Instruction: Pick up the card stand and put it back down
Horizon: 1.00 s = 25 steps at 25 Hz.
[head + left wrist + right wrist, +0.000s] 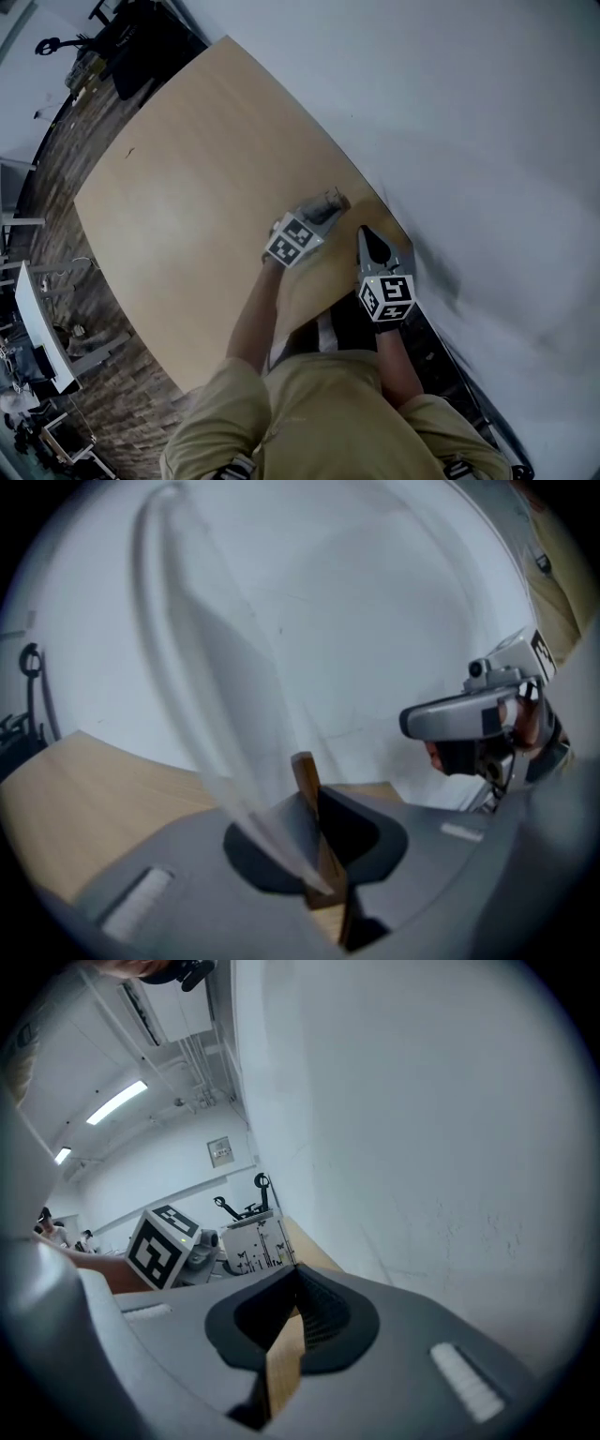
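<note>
Card stand (306,784): wooden foot carrying a clear upright sheet, pinched by the foot between the closed jaws of the left gripper (319,819). Sheet rising from the grip and leaning a little to one side in the left gripper view. Printed card face seen on the stand from the right gripper view.

Just beside the stand, on the person's right and not touching it: right gripper (296,1283), jaws brought together on nothing. Only a tan strip in the slit behind the tips, probably bench surface. Marker cube (164,1246) of the left gripper directly on the person's side of the stand.

Below the stand: bench (187,187), pale wood. Stand placed near the bench edge that runs along the wall (450,112), with the wall just beyond it. Clearance between foot and bench not readable with certainty.

Step in hand, by judgement: the pick-up, with the grasp made and the lift either begun or about to begin. Next move calls for a steady pinch so that the narrow foot does not pivot between the pads, then a straight descent to seat the foot flat on the bench before letting the jaws part. Right gripper best kept clear of the sheet.
</note>
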### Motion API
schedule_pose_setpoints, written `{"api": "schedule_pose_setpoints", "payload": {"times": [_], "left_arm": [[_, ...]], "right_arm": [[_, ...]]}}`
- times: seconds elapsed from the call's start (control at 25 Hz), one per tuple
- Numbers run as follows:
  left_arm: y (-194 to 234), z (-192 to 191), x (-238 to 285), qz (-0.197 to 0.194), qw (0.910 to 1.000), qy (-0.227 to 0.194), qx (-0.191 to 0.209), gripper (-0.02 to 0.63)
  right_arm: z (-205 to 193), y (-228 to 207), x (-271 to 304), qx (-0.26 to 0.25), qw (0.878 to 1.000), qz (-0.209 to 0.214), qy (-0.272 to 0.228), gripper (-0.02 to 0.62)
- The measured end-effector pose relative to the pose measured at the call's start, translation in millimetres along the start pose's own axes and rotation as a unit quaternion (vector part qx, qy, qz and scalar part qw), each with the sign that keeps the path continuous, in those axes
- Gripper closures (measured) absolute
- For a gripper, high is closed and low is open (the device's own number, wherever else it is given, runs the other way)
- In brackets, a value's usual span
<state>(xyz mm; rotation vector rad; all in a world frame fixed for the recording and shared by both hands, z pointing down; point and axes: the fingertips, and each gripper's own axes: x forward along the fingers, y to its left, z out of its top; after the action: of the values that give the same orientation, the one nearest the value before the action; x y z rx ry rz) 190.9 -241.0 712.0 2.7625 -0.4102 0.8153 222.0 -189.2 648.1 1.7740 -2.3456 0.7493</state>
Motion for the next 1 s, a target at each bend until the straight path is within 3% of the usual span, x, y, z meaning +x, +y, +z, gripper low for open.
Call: {"api": "schedule_pose_setpoints", "payload": {"times": [0.24, 0.44, 0.68, 1.0], "left_arm": [[10.1, 54.5, -67.8, 0.079, 0.9949, -0.035, -0.052, 0.561], [16.1, 89.5, -128.7, 0.169, 0.9813, -0.082, -0.044, 0.563], [22.9, 122.6, -209.9, 0.265, 0.9525, -0.141, -0.051, 0.563], [14.7, 129.8, -318.4, 0.406, 0.8913, -0.193, -0.059, 0.563]], "right_arm": [[66.5, 34.5, 4.6, -0.012, 0.999, 0.031, -0.035, 0.591], [103.4, 68.9, 9.1, -0.041, 0.996, 0.063, -0.045, 0.591], [142.6, 117.6, 18.0, -0.087, 0.988, 0.109, -0.059, 0.591], [175.5, 196.2, 10.9, -0.142, 0.966, 0.198, -0.082, 0.591]]}}
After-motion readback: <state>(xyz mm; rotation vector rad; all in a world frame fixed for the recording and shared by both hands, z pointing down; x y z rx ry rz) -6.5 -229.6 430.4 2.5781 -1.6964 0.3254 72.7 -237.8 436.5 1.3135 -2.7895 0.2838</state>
